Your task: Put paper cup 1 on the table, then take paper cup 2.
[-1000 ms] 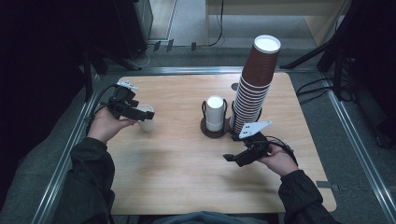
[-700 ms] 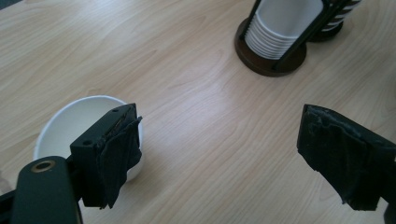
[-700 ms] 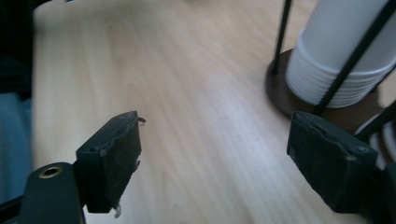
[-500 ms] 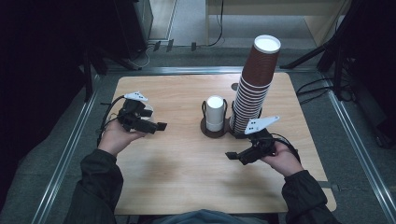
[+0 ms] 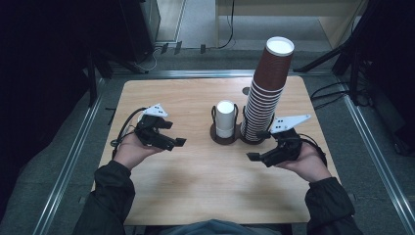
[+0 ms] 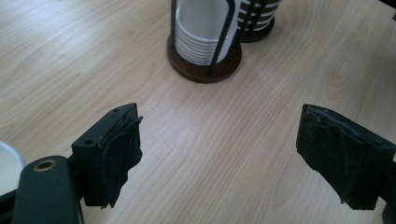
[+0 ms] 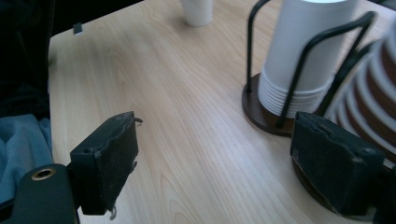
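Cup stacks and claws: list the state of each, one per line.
Left claw: open, empty, above bare table.
Right claw: open, empty, beside the holders.
White cup stack: upright, nested in its wire holder.
Brown cup stack: upright, tall, in its holder.
Single white cup: standing alone on the table.

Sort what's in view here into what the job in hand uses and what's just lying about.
In use:
left tongs, open
right tongs, open
white cup stack
tall brown cup stack
single white cup

Lying about:
cables
metal rails
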